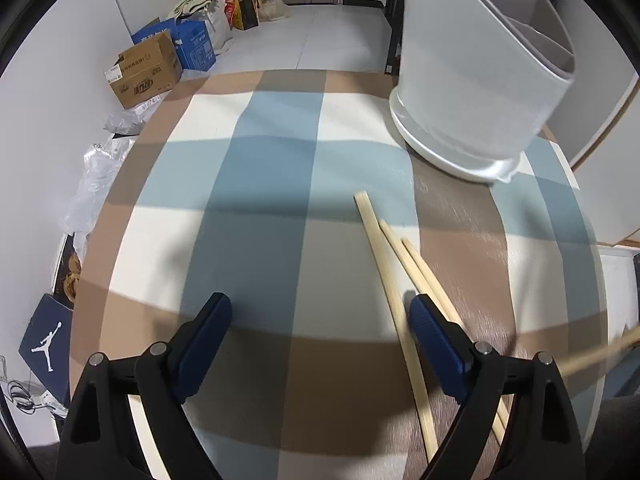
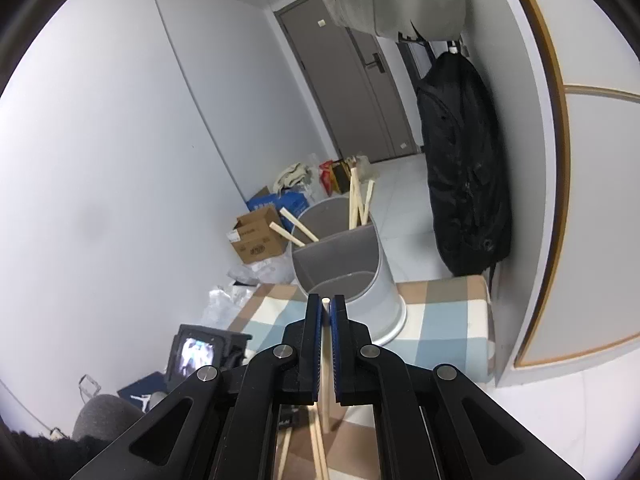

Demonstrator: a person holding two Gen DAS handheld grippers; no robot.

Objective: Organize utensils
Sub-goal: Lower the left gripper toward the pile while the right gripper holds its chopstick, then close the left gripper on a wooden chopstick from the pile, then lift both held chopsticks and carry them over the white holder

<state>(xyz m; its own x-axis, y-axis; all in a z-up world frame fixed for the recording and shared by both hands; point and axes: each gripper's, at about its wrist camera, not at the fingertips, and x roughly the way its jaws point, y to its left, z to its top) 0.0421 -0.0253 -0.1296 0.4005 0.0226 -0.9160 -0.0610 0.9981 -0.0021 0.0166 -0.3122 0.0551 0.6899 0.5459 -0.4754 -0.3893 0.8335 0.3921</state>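
Note:
Three wooden chopsticks [image 1: 394, 268] lie on the checked tablecloth [image 1: 256, 184], running under my left gripper's right finger. My left gripper [image 1: 320, 312] is open and empty, low over the cloth. A grey divided utensil holder [image 1: 476, 92] stands at the far right of the table; in the right wrist view, the holder [image 2: 352, 276] has several chopsticks [image 2: 358, 204] in its back compartments. My right gripper [image 2: 326, 308] is shut on one chopstick [image 2: 325, 360], held above the table in front of the holder. That chopstick's blurred end shows in the left wrist view [image 1: 596, 354].
The table's left edge drops to the floor, where cardboard boxes [image 1: 148, 68], plastic bags [image 1: 100, 176] and a shoe box [image 1: 48, 340] sit. A black backpack [image 2: 464, 168] hangs on the wall right of the holder. A small lit screen [image 2: 196, 354] stands left of the table.

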